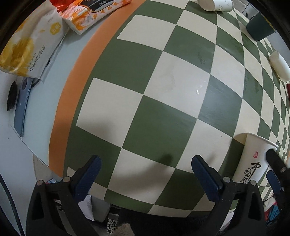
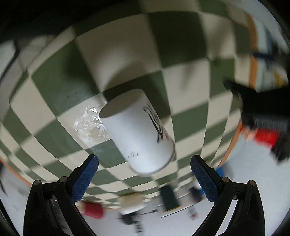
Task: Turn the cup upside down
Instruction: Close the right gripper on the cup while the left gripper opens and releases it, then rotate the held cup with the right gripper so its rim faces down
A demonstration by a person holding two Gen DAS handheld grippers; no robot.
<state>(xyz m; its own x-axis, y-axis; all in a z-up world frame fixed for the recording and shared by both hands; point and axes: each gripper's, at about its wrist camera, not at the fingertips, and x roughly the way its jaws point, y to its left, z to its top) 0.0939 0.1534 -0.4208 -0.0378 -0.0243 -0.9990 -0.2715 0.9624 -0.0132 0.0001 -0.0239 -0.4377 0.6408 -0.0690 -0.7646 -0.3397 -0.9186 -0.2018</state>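
The paper cup (image 2: pixel 137 130) with black brush lettering stands on the checked mat (image 1: pixel 163 76) that covers the table. In the right wrist view its closed base faces the camera and the rolled rim sits down on the mat, so it looks already turned upside down. The right tongs (image 2: pixel 144 168) are spread wide, one blue pad on each side of the cup and neither touching it; they hold nothing. That view is blurred, so finer contact cannot be judged.

In the left wrist view the same cup (image 1: pixel 253 159) stands at the mat's near right corner, with the right tongs' dark tips just beside it. The left tongs (image 1: pixel 145 174) are also wide open and empty, over bare mat to the left of the cup, well apart from it.

Judging from this, the flip itself appears done and the cup released; what seems left is only drawing the right tongs clear without knocking it.

Farther across the mat from the cup lie another white cup (image 1: pixel 215 4) and a dark green cup (image 1: pixel 261 27).
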